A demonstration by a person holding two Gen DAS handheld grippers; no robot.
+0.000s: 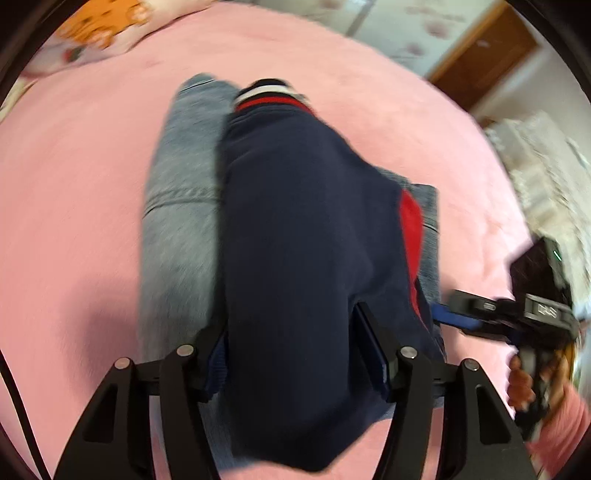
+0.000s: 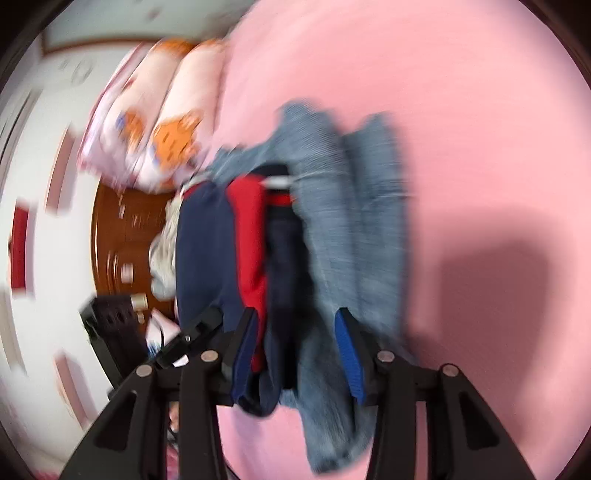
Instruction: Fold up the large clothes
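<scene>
Left claw [image 1: 295, 354]: black linkage arms with blue ribbed pads; jaws spread to either side of a thick bunch of cloth. Whether the pads actually pinch it cannot be told.

Right claw [image 2: 299, 350]: same build; jaws apart with bunched cloth between the pads, grip likewise not clear. In the left view it sits at 3 o'clock, close beside the garment's near edge, so both claws appear about equally near to that end.

Navy fleece-like garment with red panel and red-white-navy striped ribbed cuff [image 1: 295, 221]: soft, heavy, rounded folds. It starts between the left jaws and runs toward 12 o'clock, long axis straight away from the claw, cuff at the far end. Judged as the near hem being carried over for a fold.

Pale blue denim garment [image 1: 177, 229]: stiff weave, visible seam stitching, lying under and at 10 o'clock of the navy piece, parallel to it.

Pink plush bed cover [image 1: 74, 184]: matte, fuzzy, beneath both garments.

Pink and orange printed pillow [image 1: 92, 33]: farthest, 11 o'clock.
</scene>
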